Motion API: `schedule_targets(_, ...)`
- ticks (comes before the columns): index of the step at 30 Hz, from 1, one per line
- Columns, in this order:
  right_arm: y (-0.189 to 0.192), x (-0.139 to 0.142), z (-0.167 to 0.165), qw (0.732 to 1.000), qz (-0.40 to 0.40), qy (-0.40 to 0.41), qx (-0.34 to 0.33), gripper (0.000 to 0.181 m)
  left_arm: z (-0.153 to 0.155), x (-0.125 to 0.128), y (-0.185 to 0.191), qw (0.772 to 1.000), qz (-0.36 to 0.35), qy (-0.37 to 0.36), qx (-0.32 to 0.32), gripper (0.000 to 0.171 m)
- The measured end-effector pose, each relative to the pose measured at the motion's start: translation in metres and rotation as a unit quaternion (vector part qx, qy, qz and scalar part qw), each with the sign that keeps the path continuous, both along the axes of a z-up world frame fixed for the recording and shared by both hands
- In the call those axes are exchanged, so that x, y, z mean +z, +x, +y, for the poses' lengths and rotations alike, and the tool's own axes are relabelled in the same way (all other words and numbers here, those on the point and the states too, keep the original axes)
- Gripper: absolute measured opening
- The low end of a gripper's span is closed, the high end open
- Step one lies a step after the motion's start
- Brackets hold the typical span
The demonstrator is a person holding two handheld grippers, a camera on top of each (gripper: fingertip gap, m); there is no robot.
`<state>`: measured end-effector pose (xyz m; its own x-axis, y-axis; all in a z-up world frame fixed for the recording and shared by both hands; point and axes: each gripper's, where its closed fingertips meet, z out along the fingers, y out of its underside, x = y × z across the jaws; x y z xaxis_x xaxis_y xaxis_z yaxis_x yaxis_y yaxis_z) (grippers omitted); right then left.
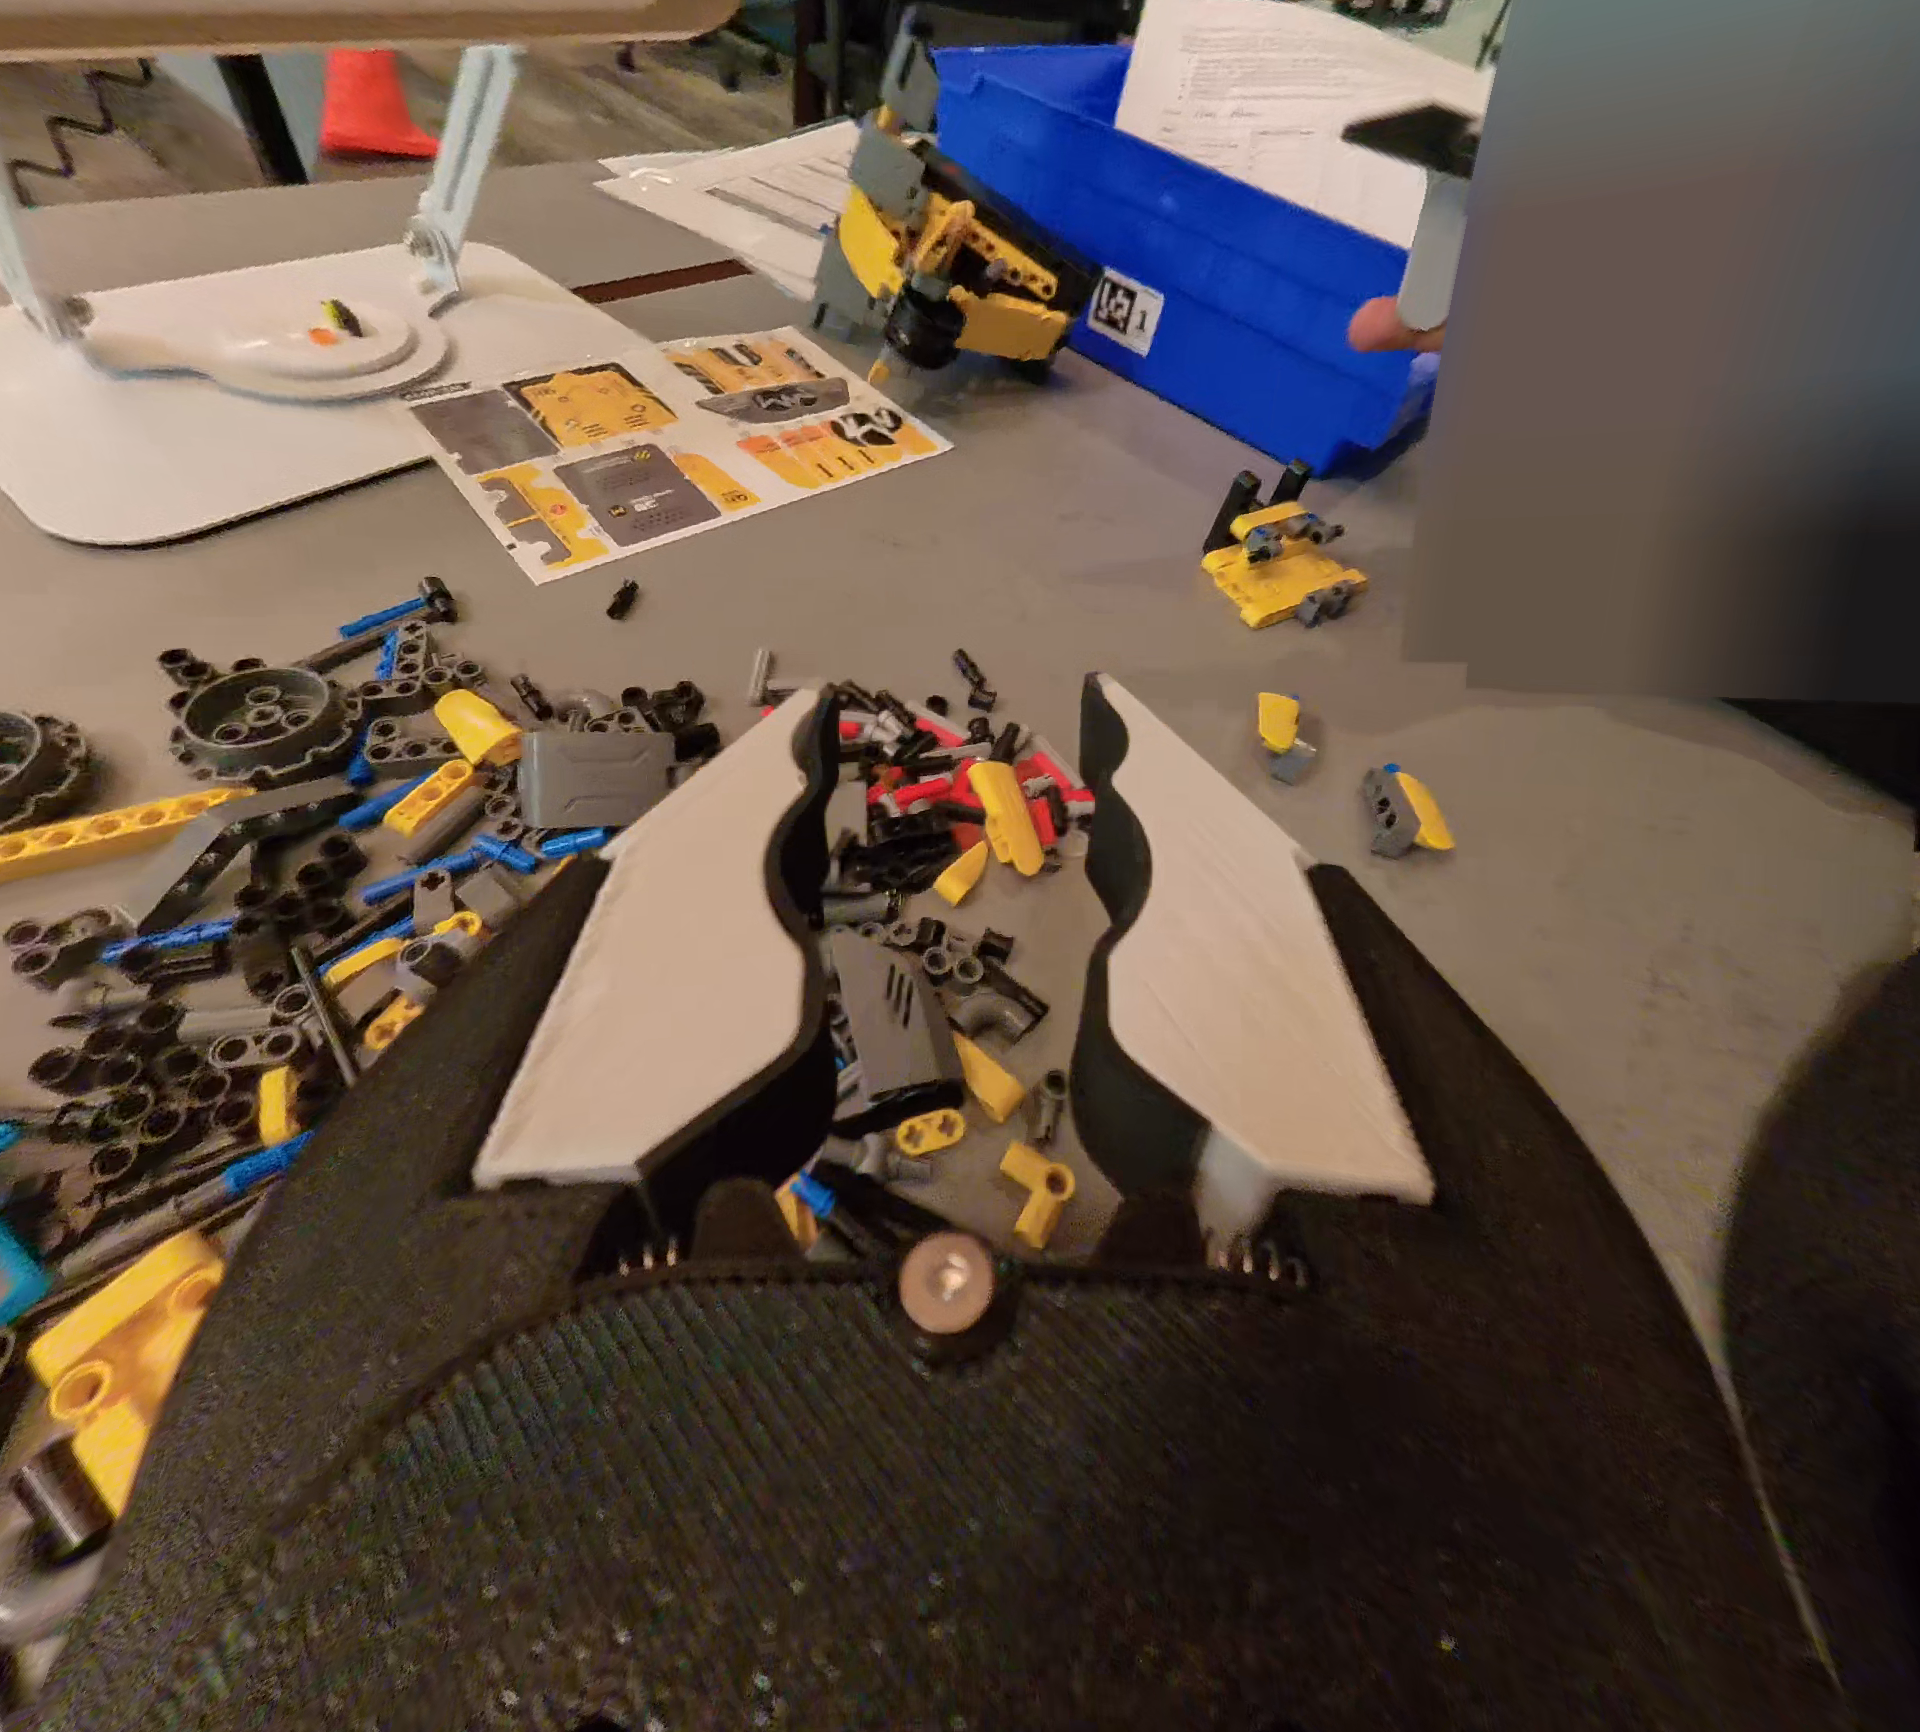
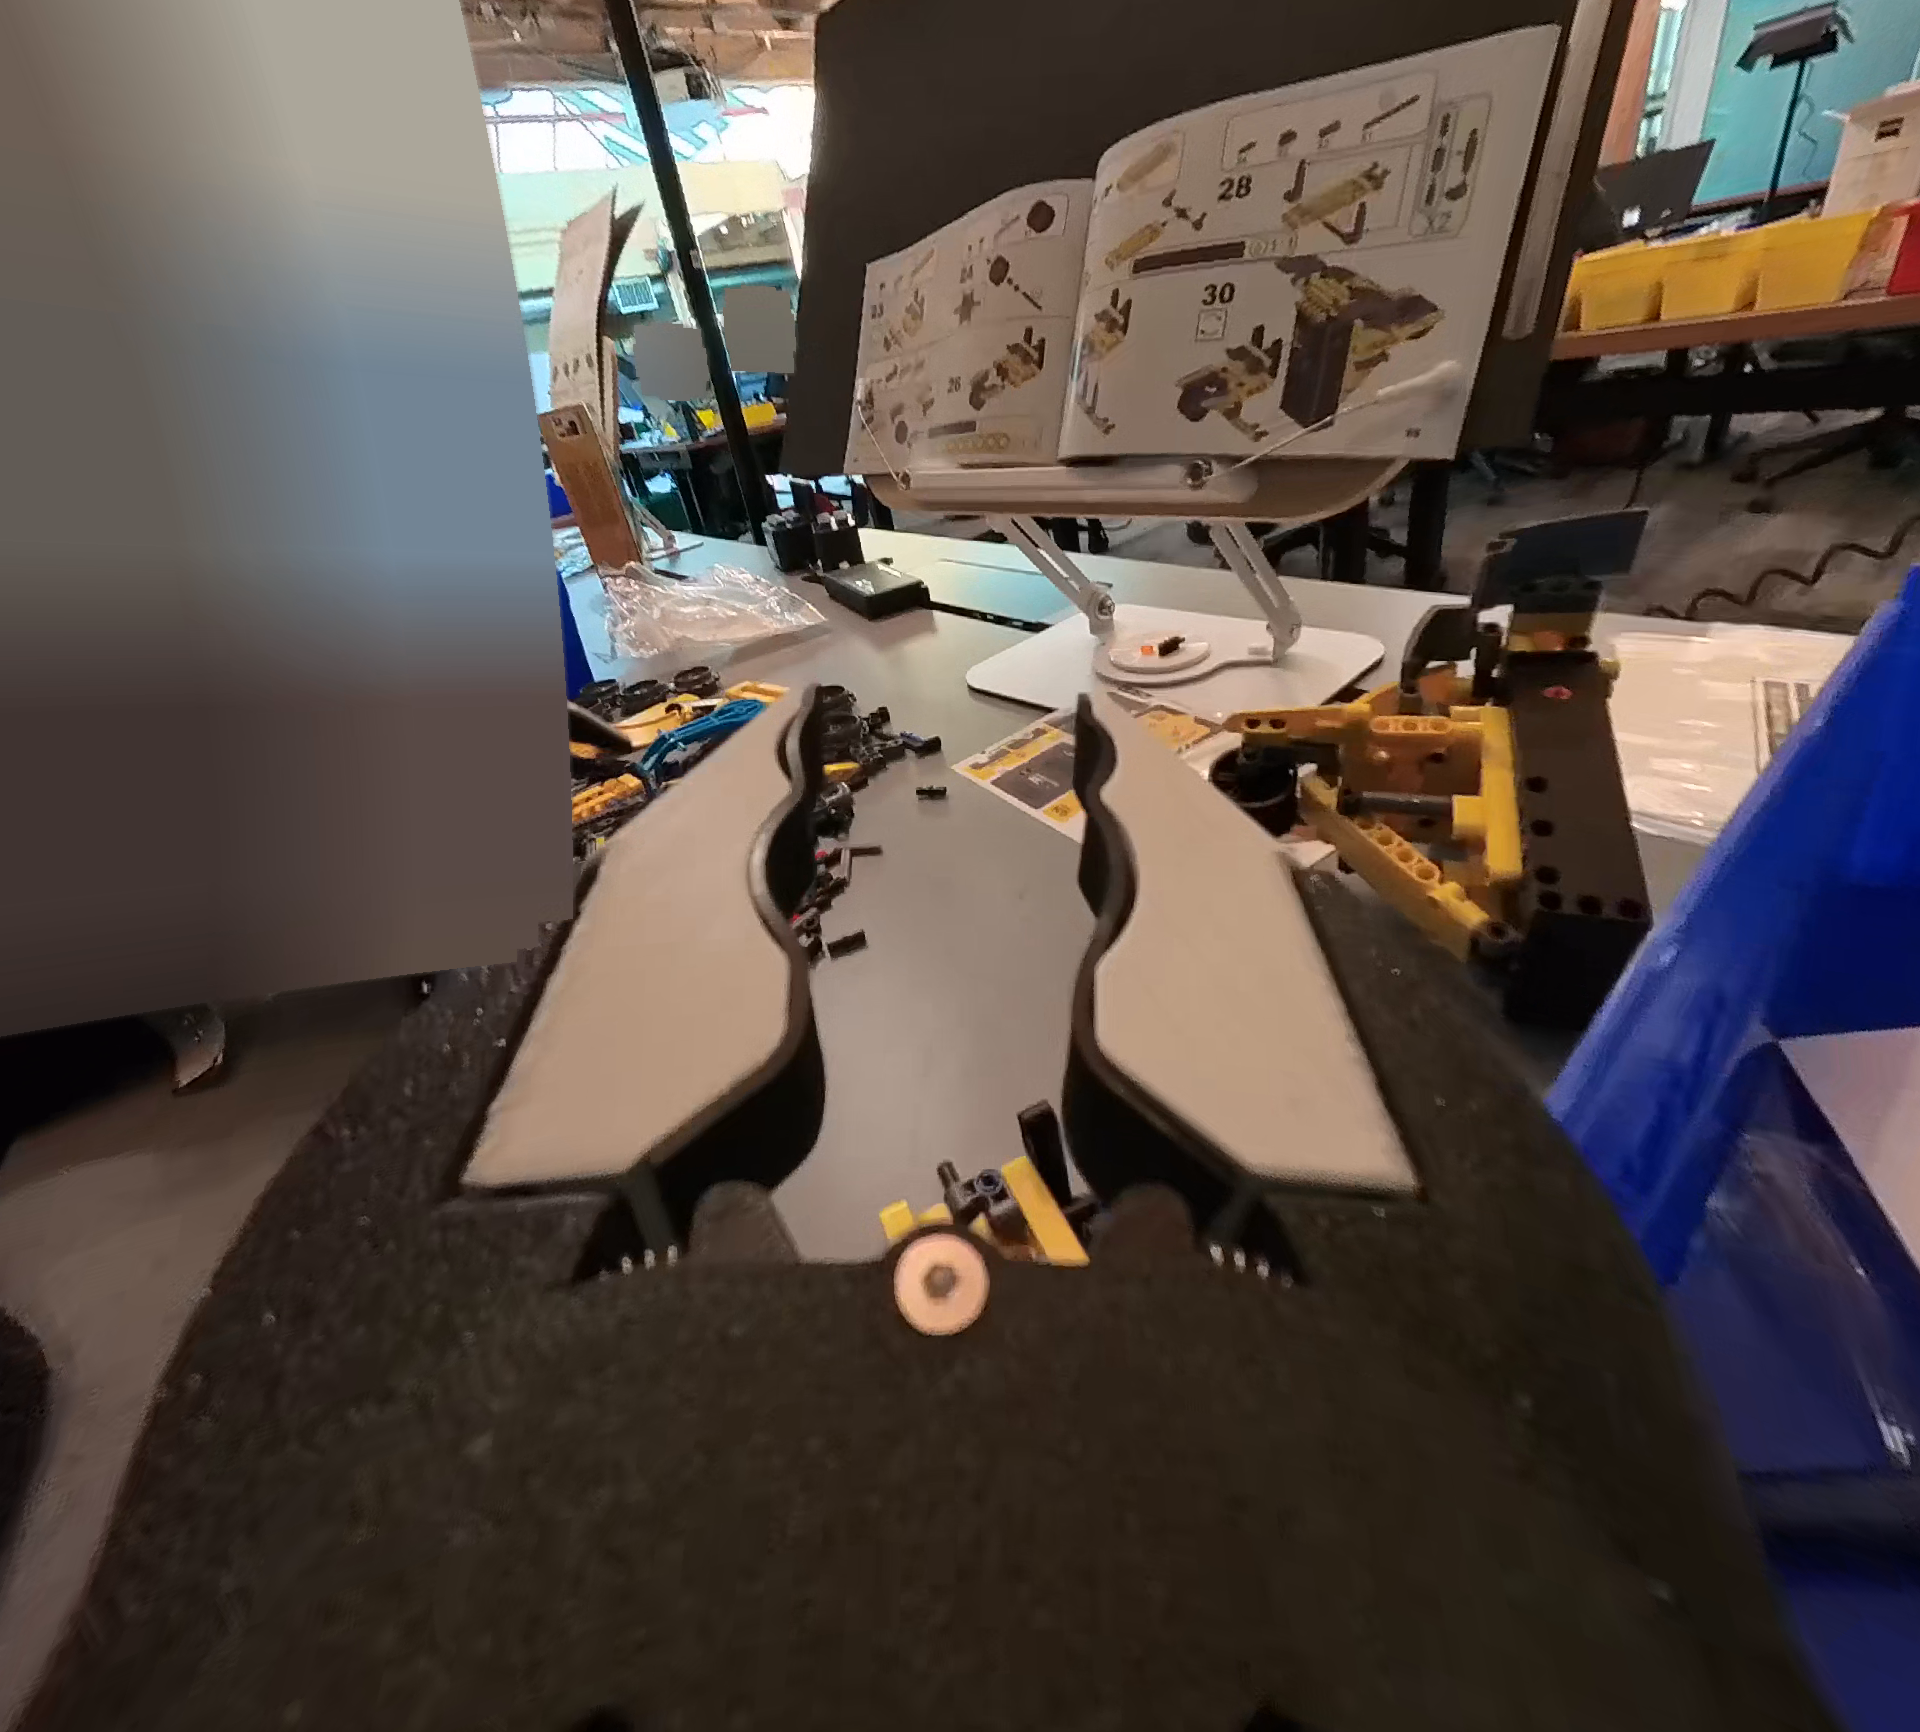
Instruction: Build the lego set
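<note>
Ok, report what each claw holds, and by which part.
Nothing held. Left claw open above the loose building pieces; right claw open over the grey table.

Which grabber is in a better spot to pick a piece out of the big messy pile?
Probably the left gripper. It hangs open right above the loose pile, with pieces showing between its fingers. The right gripper, also open, points toward the half-built yellow model and bare table.
</note>
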<state>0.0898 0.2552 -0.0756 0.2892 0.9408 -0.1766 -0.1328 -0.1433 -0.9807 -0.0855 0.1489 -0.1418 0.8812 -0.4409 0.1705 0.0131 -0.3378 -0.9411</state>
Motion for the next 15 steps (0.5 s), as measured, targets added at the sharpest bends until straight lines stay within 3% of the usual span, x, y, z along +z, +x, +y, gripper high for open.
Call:
schedule_targets(5, 0.004, 0.014, -0.010, 1.000, 0.025, -0.012, 0.011, 0.049, -0.003, 0.015, -0.006, 0.999, -0.018, 0.031, 0.008, 0.045)
schedule_targets(7, 0.007, 0.024, -0.017, 0.999, 0.044, -0.015, 0.016, 0.058, -0.003, 0.015, -0.003, 0.999, -0.013, 0.032, 0.005, 0.046)
schedule_targets(12, 0.008, 0.024, -0.027, 0.999, 0.030, -0.006, 0.017, 0.068, -0.011, 0.037, 0.027, 0.996, -0.065, 0.049, -0.039, 0.056)
schedule_targets(15, 0.009, 0.016, -0.049, 0.998, 0.014, -0.059, 0.033, 0.062, -0.015, 0.045, 0.052, 0.995, -0.058, 0.030, -0.074, 0.063)
